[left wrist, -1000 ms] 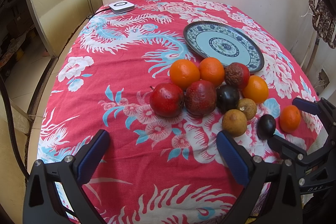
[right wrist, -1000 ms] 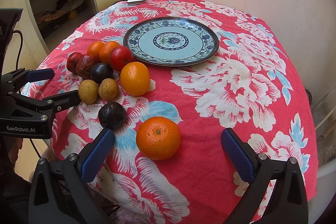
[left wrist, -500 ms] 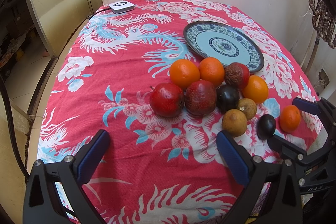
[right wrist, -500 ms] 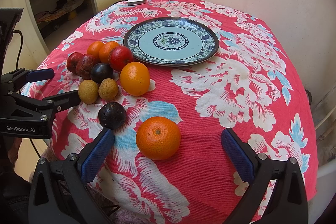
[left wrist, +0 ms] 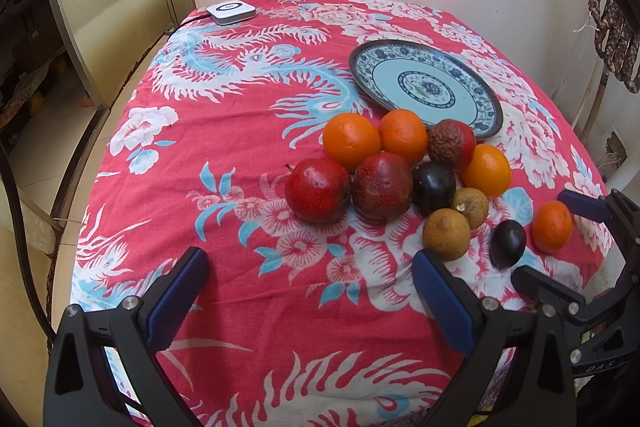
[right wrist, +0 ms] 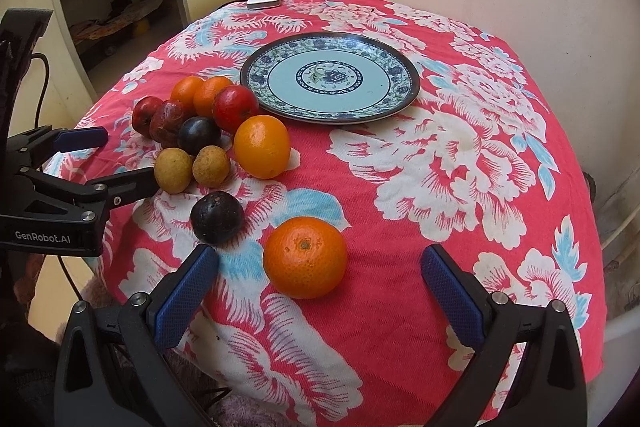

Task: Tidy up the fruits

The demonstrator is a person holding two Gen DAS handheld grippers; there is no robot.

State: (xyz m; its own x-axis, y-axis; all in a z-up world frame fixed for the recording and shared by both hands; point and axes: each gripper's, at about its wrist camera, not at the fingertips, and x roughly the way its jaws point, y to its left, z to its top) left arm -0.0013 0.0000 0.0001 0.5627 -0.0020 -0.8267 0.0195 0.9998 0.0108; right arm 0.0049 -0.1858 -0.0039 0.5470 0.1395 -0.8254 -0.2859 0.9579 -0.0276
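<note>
We hold our left gripper [left wrist: 308, 283] low over the near part of a table draped in a red floral tablecloth [left wrist: 224, 131], its blue-padded jaws spread wide and gripping nothing. Our right gripper [right wrist: 320, 267] hovers at the table's right end, jaws likewise wide apart, with a mandarin [right wrist: 305, 257] lying on the cloth between the fingers but touched by neither.

Just left of that mandarin sits a dark plum [right wrist: 216, 217]. Farther along, the rest of the fruit huddles in one cluster: two red apples [left wrist: 318, 189] side by side, two oranges [left wrist: 351, 138] behind them, a wrinkled red fruit [left wrist: 451, 143], a second dark plum [left wrist: 433, 183], a yellow-orange orange [left wrist: 486, 169], and two small brown, longan-like fruits [left wrist: 446, 234] at the front.

The blue-and-white patterned plate [right wrist: 400, 95] lies empty beyond the cluster, its rim just beside the wrinkled fruit. A small white device [left wrist: 231, 12] rests at the table's far corner by the wall.
</note>
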